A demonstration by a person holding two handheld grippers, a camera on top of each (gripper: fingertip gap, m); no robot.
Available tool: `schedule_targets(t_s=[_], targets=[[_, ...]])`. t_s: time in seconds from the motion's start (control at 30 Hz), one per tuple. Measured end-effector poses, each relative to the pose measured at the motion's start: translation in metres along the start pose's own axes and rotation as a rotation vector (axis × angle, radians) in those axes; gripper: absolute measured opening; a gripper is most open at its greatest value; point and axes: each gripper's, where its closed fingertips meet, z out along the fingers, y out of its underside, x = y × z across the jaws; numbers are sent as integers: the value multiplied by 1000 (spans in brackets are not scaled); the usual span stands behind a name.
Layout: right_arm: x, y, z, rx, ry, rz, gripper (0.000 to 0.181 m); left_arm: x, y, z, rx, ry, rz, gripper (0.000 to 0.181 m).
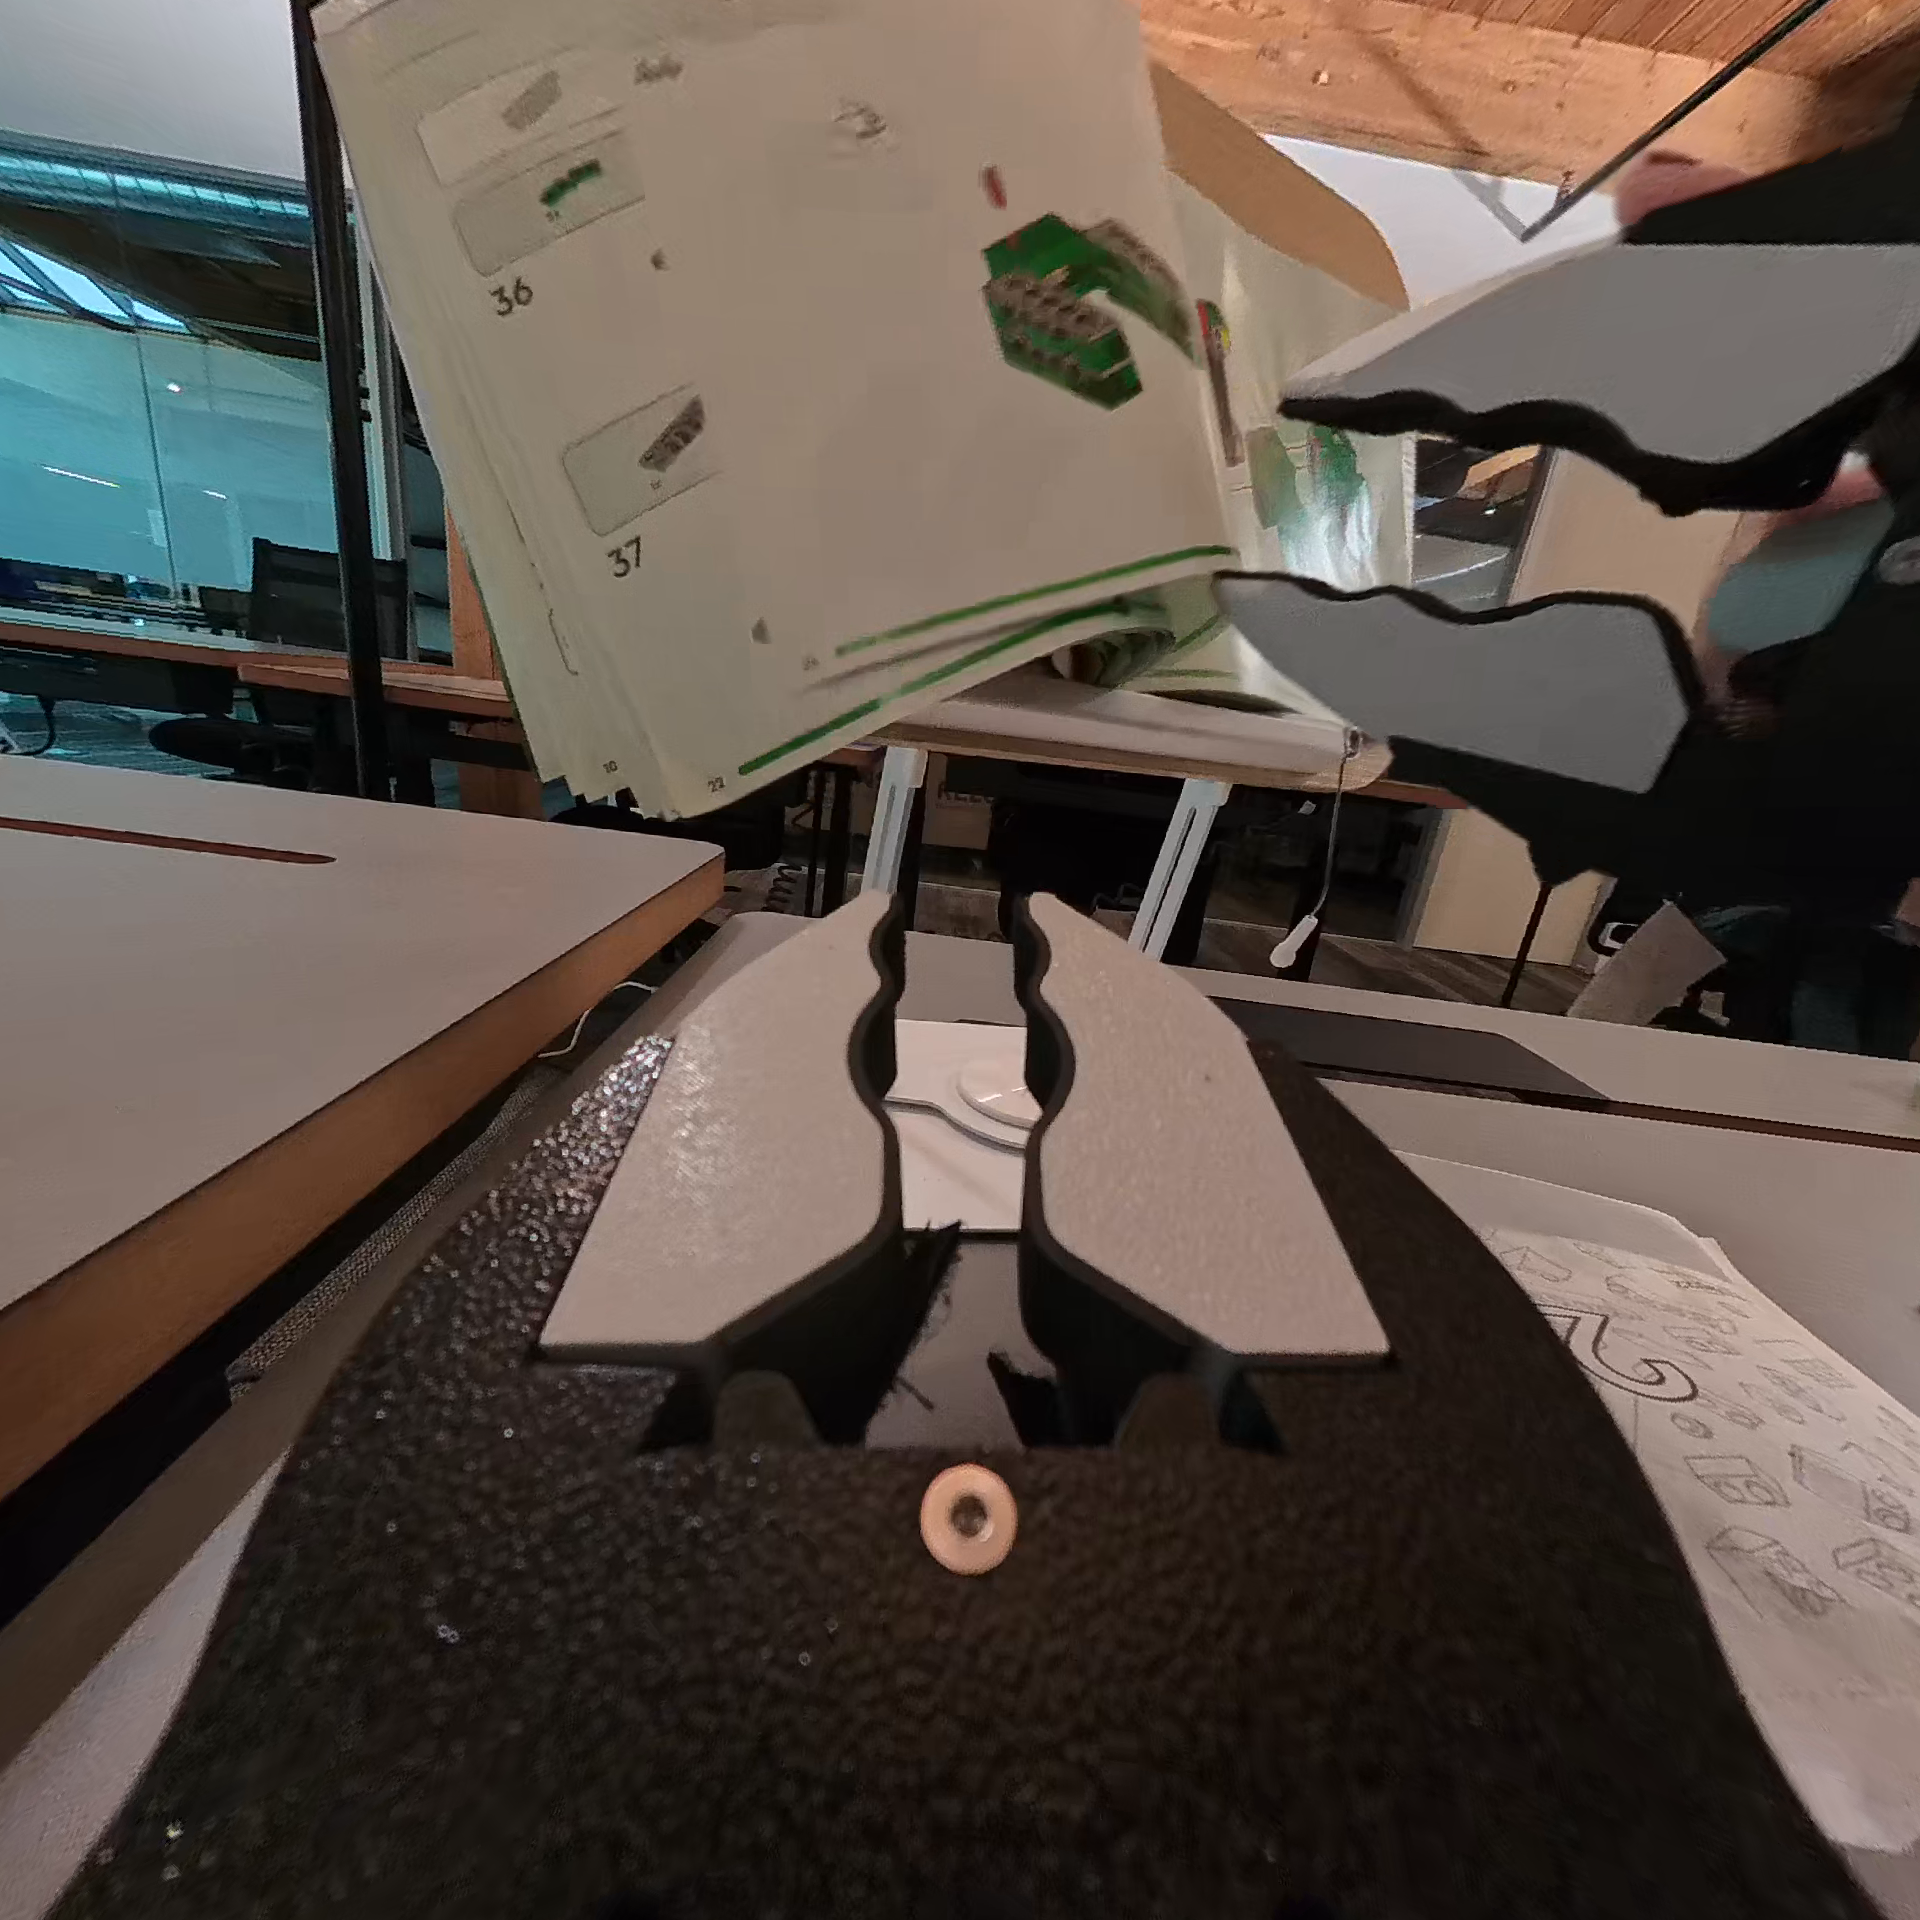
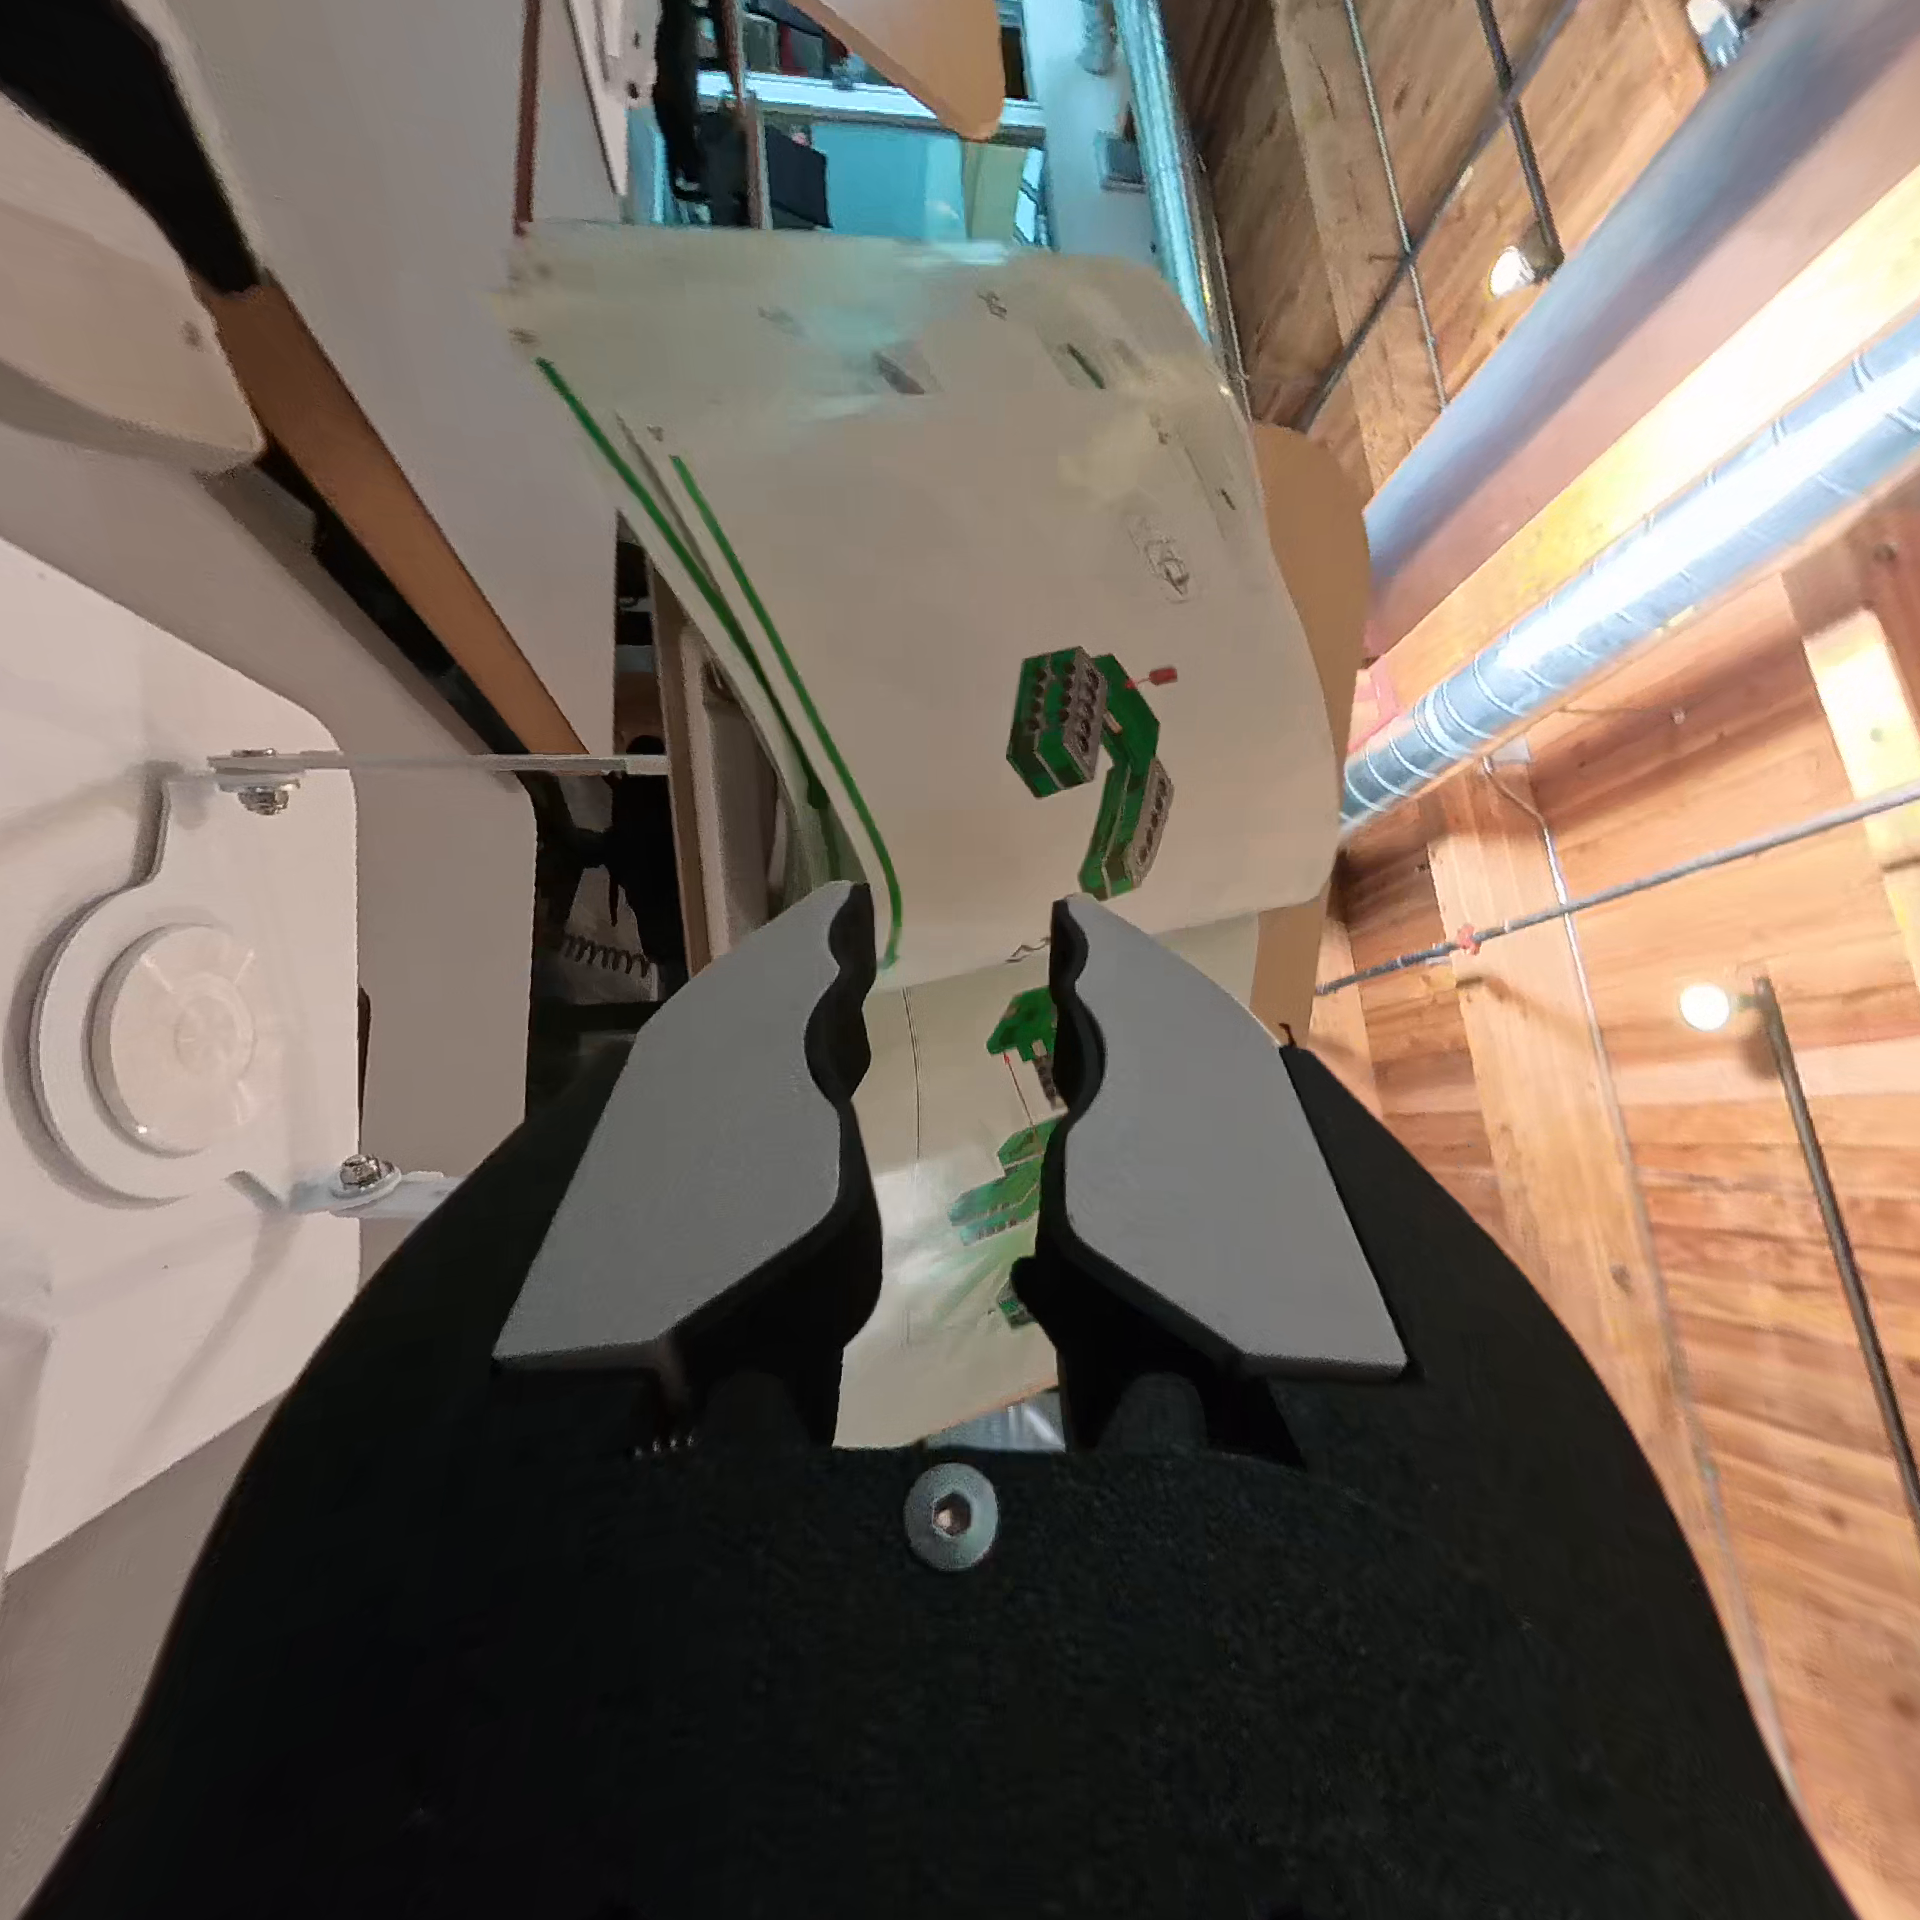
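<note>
An open building-instruction booklet with green brick pictures hangs in the air, tilted and blurred. My right gripper comes in from the upper right of the left wrist view and holds the booklet by its lower right corner. In the right wrist view the pages curl up past the right gripper, whose jaws stand a little apart with paper between them. My left gripper is low over the table, open and empty, below and left of the booklet.
A white sheet with line drawings of bricks lies on the table at the right. A grey desk with a wooden edge stands to the left. A white round fitting lies ahead of the left gripper. Other desks stand behind. The left gripper's tips are roughly 11 centimetres from the right gripper's.
</note>
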Motion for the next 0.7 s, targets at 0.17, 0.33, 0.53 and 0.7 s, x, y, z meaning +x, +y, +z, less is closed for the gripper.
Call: schedule_targets(t_s=[0.17,0.33,0.53,0.7], targets=[[6,21,-11,-45,71,227,28,2,1,1,-6,11,-3,19],[7,50,-21,-110,130,494,28,4,2,1,-8,19,-4,19],[9,86,-32,-148,179,796,27,5,3,2,-13,25,-3,18],[8,105,-36,-135,187,987,27,5,3,2,-15,29,-6,18]])
